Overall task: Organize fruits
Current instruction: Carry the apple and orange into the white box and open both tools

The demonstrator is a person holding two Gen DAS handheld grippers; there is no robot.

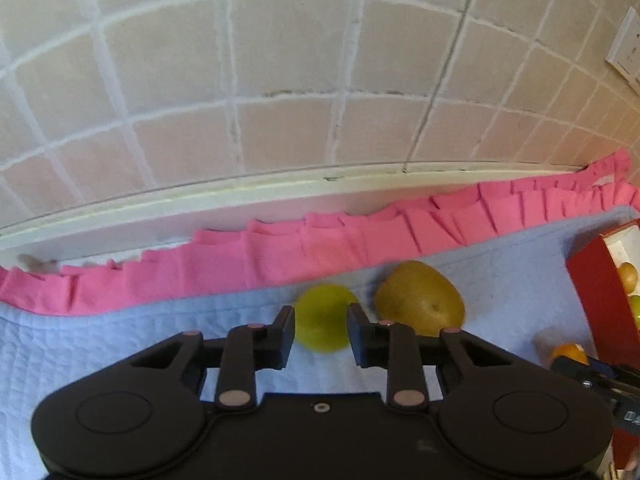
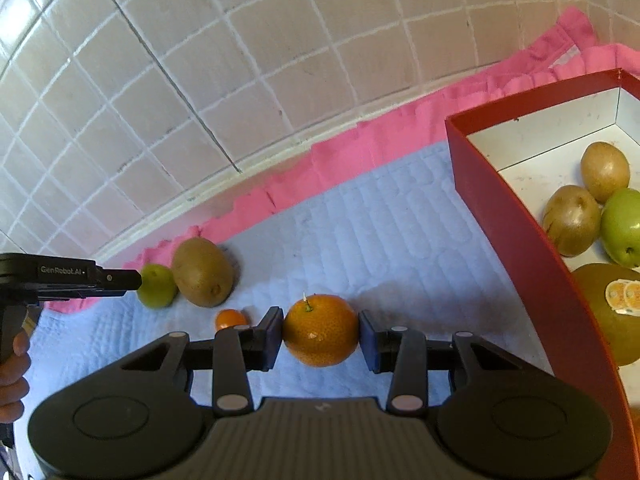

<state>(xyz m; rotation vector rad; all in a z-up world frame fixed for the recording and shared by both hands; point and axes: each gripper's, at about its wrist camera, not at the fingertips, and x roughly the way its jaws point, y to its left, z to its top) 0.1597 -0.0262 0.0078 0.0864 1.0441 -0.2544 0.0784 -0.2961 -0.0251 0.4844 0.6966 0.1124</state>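
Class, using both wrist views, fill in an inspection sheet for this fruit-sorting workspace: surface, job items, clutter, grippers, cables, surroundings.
Surface: pale blue quilted mat with a pink ruffled border.
Job's things: red box already holding two kiwis, a green apple and a stickered fruit; loose on the mat are an orange, a small orange, a kiwi and a green fruit.
Clutter: nothing seen.
Grippers: left gripper straddles the green fruit, jaws apart; right gripper straddles the orange, pads at or nearly at its sides, contact unclear.
Cables: nothing seen.
Surroundings: beige tiled wall; white wall outlet.
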